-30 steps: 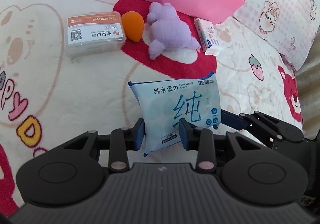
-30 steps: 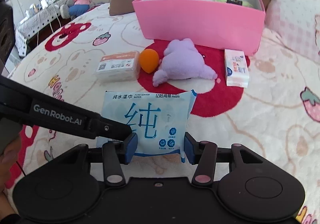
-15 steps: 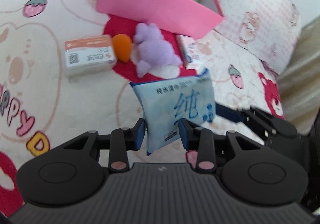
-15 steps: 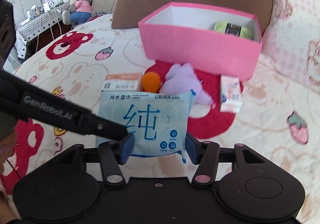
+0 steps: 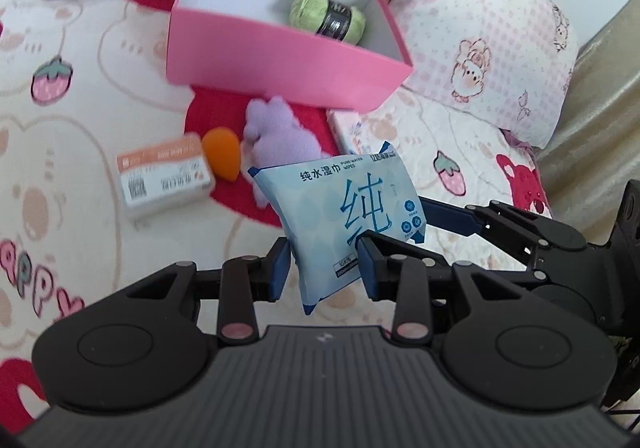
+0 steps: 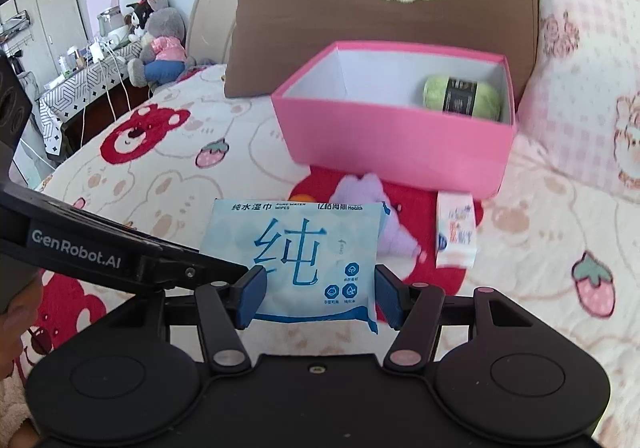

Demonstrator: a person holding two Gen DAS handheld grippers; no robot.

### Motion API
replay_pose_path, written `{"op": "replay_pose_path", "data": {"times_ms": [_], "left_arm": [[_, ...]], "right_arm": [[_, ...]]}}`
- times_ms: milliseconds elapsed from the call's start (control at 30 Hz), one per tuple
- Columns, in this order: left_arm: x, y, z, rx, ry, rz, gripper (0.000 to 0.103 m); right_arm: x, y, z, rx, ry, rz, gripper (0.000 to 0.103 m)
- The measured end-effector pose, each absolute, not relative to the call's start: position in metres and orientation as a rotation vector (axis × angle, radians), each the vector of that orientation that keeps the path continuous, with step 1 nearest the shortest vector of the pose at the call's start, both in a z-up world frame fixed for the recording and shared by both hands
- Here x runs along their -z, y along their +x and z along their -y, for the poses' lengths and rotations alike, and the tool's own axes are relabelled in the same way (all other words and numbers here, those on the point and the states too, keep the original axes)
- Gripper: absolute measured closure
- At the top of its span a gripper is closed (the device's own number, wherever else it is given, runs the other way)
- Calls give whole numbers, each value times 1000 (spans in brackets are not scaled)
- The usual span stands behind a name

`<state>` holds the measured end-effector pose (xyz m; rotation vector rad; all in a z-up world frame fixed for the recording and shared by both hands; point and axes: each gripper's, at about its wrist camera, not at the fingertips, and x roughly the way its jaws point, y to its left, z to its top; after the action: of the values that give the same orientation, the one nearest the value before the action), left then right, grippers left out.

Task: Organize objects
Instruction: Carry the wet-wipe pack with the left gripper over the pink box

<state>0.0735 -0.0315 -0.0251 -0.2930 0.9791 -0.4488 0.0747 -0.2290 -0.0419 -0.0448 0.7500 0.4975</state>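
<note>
A light blue wet wipes pack hangs in the air above the bed, gripped from two sides. My left gripper is shut on its lower corner. My right gripper is shut on its lower edge. Beyond it stands an open pink box holding a green yarn ball. On the bedspread before the box lie a purple plush toy, an orange sponge egg, a clear box with an orange label and a small tissue pack.
A brown cushion and a pink checked pillow stand behind the box. Beside the bed at the left is a side table with cables and plush toys. The patterned bedspread lies under everything.
Both grippers have lifted the wipes pack off the bedspread and carried it up and toward the pink box, whose inside now shows.
</note>
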Motion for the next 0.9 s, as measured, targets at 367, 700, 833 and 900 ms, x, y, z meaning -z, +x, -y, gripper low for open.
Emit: {"op": "replay_pose_path", "data": {"times_ms": [367,700,833,900], "left_arm": [[-10,90,25,443,-259,-944,69],[-34,117,16,409,-209,-908,69],[-42,135,11,406,-219,-900,69],[-45,146,11,413,-229,-904,69]], "right_arm": [[6,94,216,-521,-120,-720,39],[-17,120,187,-530,-263,-648,39],[-26,138,182,-526,-272,-644,39],[-32,147,181,-512,-275,-652,39]]}}
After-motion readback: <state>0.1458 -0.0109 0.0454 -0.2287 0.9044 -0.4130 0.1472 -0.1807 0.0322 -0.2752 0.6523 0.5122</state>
